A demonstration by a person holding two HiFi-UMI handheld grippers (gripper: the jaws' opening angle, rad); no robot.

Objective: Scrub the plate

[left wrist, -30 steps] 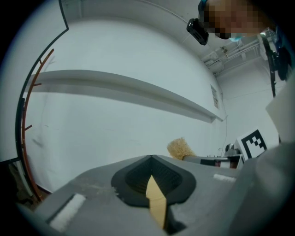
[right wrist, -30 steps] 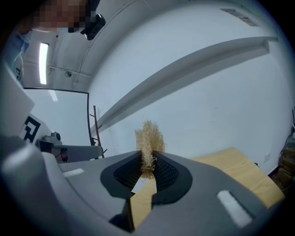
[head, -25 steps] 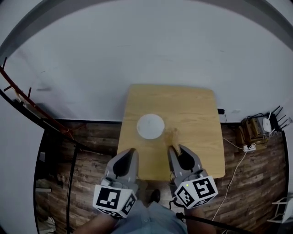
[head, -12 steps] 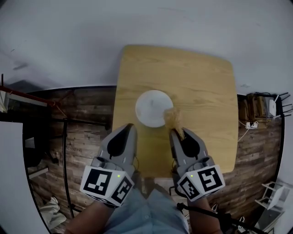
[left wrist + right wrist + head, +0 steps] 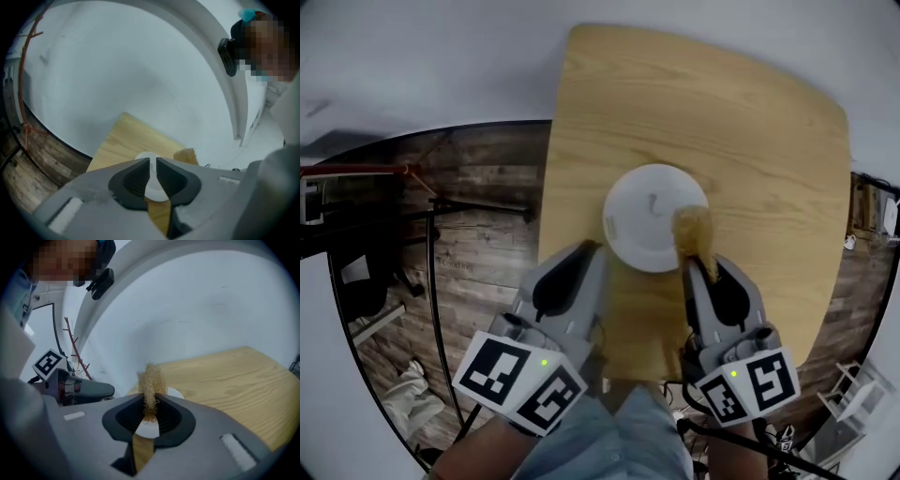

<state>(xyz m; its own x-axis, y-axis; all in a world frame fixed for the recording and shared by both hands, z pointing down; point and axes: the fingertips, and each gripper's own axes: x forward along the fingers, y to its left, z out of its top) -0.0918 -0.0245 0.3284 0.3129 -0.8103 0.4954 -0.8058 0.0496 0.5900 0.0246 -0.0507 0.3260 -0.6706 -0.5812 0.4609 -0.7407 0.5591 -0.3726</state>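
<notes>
A white round plate [image 5: 649, 211] lies on the light wooden table [image 5: 750, 141], toward its near side. My right gripper [image 5: 701, 265] is shut on a tan fibrous scrubber [image 5: 694, 231], which hangs over the plate's right edge. In the right gripper view the scrubber [image 5: 150, 379] sticks up from between the jaws, with the plate [image 5: 146, 428] behind it. My left gripper [image 5: 598, 251] hovers at the plate's near left rim. Its jaws have just been opening and stand a narrow slit apart with nothing between them [image 5: 153, 165]. The plate [image 5: 154, 188] shows through that slit.
Dark plank floor [image 5: 478, 216] surrounds the table, with a black stand [image 5: 441, 202] to the left and cables [image 5: 872, 211] to the right. A pale curved wall [image 5: 140, 70] rises behind the table. The left gripper's body [image 5: 79, 390] shows beside the right one.
Both grippers have come down and forward toward the table. The plate looks larger and closer, and the scrubber now overlaps its right edge.
</notes>
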